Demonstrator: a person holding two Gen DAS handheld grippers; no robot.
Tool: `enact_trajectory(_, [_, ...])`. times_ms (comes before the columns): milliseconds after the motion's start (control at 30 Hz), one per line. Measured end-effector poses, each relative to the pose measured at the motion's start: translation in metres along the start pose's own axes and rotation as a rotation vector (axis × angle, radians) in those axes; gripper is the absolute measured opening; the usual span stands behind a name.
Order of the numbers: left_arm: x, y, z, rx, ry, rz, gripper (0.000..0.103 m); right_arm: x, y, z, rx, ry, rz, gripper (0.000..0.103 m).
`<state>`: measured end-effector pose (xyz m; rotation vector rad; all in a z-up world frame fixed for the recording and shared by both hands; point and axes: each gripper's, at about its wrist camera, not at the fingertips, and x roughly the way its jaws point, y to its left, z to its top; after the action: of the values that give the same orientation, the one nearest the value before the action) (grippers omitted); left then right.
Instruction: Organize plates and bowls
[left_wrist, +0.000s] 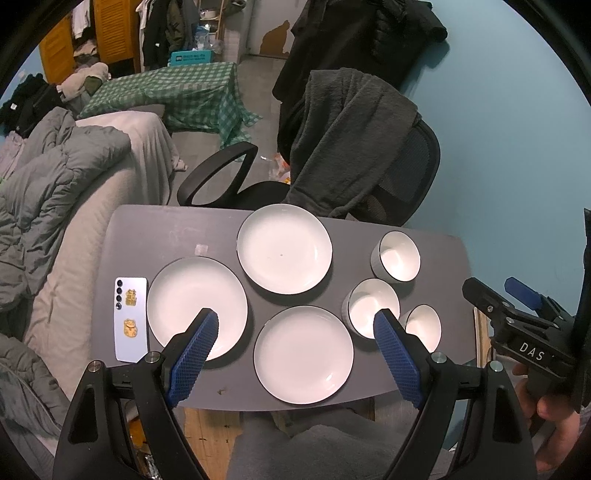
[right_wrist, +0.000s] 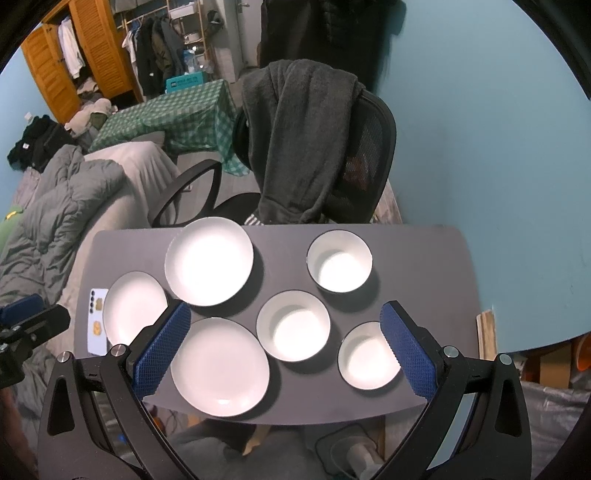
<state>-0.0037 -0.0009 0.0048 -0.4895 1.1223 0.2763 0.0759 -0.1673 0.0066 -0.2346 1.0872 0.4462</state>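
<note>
Three white plates lie flat on the grey table (left_wrist: 177, 229): a left plate (left_wrist: 197, 307), a far plate (left_wrist: 284, 248) and a near plate (left_wrist: 303, 353). Three white bowls stand to their right: a far bowl (left_wrist: 397, 256), a middle bowl (left_wrist: 371, 306) and a near bowl (left_wrist: 424, 325). My left gripper (left_wrist: 295, 321) hovers open above the near plate, nothing between its blue pads. In the right wrist view the same plates (right_wrist: 209, 261) (right_wrist: 219, 365) (right_wrist: 133, 306) and bowls (right_wrist: 340, 260) (right_wrist: 293, 330) (right_wrist: 367, 356) show. My right gripper (right_wrist: 284, 314) hangs open above the middle bowl.
A white phone (left_wrist: 131, 317) lies at the table's left edge beside the left plate. A black office chair (left_wrist: 369, 155) draped with a grey robe stands behind the table. A bed with a grey duvet (left_wrist: 55, 184) runs along the left. A blue wall is to the right.
</note>
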Motion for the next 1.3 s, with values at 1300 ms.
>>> enact_trajectory(1300, [-0.01,0.004,-0.006,0.039,-0.018,0.014,0.088,0.003,0.01,-0.007,-0.003,0.027,0.005,0.101])
